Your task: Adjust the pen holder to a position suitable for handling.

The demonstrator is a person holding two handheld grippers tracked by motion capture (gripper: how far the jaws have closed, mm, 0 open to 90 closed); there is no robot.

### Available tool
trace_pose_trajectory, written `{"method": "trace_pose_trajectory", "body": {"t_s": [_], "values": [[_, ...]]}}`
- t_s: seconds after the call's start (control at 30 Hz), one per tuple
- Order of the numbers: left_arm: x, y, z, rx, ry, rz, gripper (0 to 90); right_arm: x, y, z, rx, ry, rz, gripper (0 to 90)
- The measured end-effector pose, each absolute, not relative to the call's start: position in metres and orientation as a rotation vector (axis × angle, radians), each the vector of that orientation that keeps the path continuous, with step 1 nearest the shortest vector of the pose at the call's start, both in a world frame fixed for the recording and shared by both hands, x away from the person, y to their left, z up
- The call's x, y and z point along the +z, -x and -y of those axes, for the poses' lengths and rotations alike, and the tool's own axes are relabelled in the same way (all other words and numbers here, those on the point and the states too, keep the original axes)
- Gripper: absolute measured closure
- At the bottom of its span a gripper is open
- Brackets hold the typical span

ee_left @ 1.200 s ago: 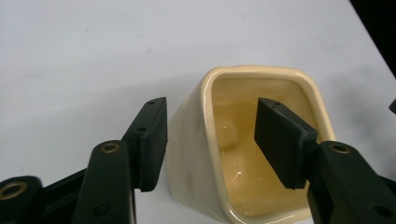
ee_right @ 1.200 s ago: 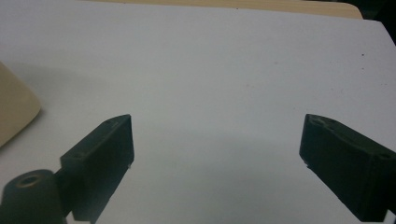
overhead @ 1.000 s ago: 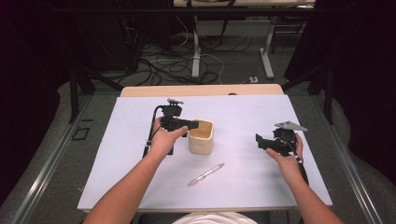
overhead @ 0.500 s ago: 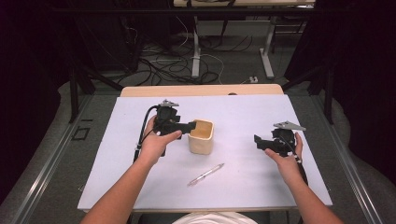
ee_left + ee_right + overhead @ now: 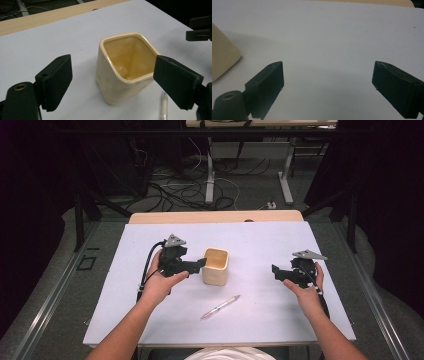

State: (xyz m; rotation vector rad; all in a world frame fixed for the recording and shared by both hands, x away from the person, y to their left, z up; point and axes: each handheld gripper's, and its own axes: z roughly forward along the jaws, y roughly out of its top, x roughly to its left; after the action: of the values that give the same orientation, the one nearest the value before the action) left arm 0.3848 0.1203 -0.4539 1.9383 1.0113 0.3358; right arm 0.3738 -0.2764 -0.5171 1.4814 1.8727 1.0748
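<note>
cup [image 5: 125,70] stands just ahead of left tool [image 5: 112,85], untouched.

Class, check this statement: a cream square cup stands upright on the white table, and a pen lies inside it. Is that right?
Not quite. The cup stands upright on the table, but it holds nothing. The pen lies on the table in front of it, nearer the person. The high view shows this.

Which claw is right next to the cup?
The left claw: its open jaws sit beside the cream cup without touching. The right claw waits farther off, over bare table.
</note>
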Motion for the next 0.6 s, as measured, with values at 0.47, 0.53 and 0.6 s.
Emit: {"method": "trace_pose_trajectory", "body": {"t_s": [0.47, 0.53, 0.6], "values": [[-0.467, -0.372, -0.138, 0.375, -1.846, -1.02, 0.2, -0.517, -0.373, 0.275, 1.078, -1.483, -1.874, 10.0], [-0.469, -0.37, -0.139, 0.372, -1.853, -1.012, 0.2, -0.517, -0.373, 0.275, 1.077, -1.483, -1.875, 10.0], [-0.471, -0.368, -0.139, 0.384, -1.853, -1.011, 0.6, -0.517, -0.373, 0.275, 1.08, -1.482, -1.876, 10.0]]}}
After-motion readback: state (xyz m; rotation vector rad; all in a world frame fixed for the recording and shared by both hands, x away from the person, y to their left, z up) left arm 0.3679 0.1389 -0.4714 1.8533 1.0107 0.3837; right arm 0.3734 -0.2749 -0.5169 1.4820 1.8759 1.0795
